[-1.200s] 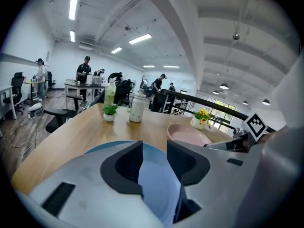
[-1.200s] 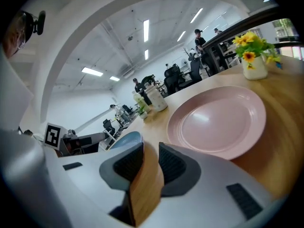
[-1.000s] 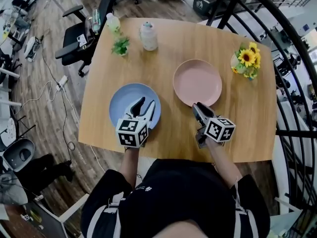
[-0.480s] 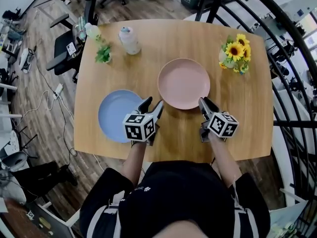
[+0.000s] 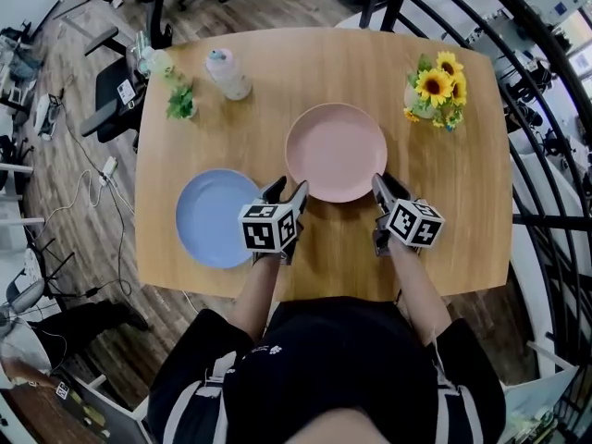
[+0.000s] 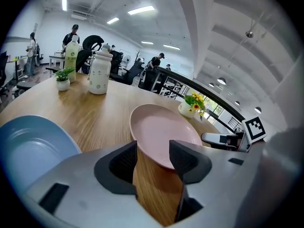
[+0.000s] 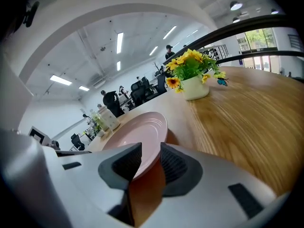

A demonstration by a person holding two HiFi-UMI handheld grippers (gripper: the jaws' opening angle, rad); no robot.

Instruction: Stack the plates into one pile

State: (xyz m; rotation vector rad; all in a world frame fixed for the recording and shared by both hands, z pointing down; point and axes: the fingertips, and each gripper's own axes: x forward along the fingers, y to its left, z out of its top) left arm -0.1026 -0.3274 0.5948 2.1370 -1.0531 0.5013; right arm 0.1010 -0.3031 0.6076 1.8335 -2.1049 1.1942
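A pink plate (image 5: 336, 151) lies flat in the middle of the wooden table (image 5: 462, 211). A blue plate (image 5: 215, 217) lies to its left, apart from it. My left gripper (image 5: 287, 192) is open at the pink plate's near left rim, and the rim (image 6: 164, 132) sits just at its jaw tips. My right gripper (image 5: 381, 185) is at the near right rim. In the right gripper view the pink plate's edge (image 7: 137, 132) reaches in between the jaws, which stand open with a narrow gap. The blue plate (image 6: 28, 146) shows low at the left of the left gripper view.
A pot of sunflowers (image 5: 433, 91) stands at the back right. A white bottle (image 5: 227, 72), a small green plant (image 5: 180, 102) and a pale green bottle (image 5: 157, 61) stand at the back left. Black railings (image 5: 546, 155) run past the table's right side.
My left gripper has moved right, off the blue plate, to the pink plate's near left rim. My right gripper has come up to the near right rim.
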